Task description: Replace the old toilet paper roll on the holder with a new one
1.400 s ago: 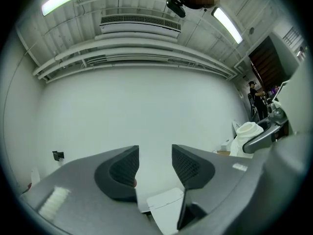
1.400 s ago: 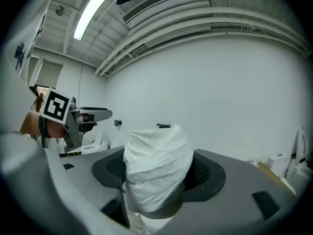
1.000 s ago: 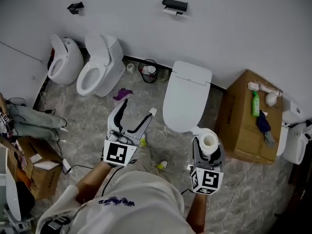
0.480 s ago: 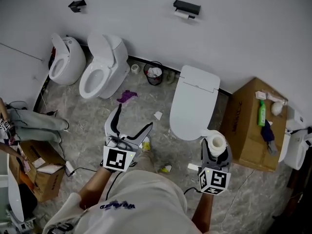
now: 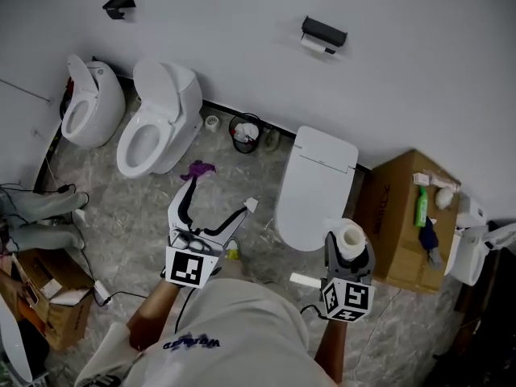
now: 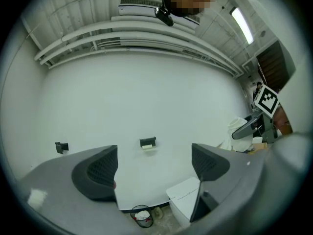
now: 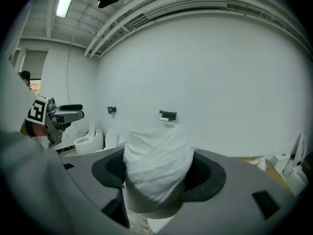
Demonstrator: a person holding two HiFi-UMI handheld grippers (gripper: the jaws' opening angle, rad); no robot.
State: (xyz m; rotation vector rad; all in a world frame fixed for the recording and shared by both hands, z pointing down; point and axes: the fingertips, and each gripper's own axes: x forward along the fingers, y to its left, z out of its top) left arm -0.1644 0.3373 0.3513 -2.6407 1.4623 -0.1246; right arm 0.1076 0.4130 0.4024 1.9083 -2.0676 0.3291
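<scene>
Holds new roll (image 5: 350, 234) clamped in right gripper (image 5: 347, 252), left gripper (image 5: 216, 193) just spread wide and empty, likely readying to pull old roll (image 5: 314, 45) off holder (image 5: 323, 31).

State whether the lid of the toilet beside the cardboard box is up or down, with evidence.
Down. In the head view the lid lies flat and unbroken, and no opening shows beneath it.
</scene>
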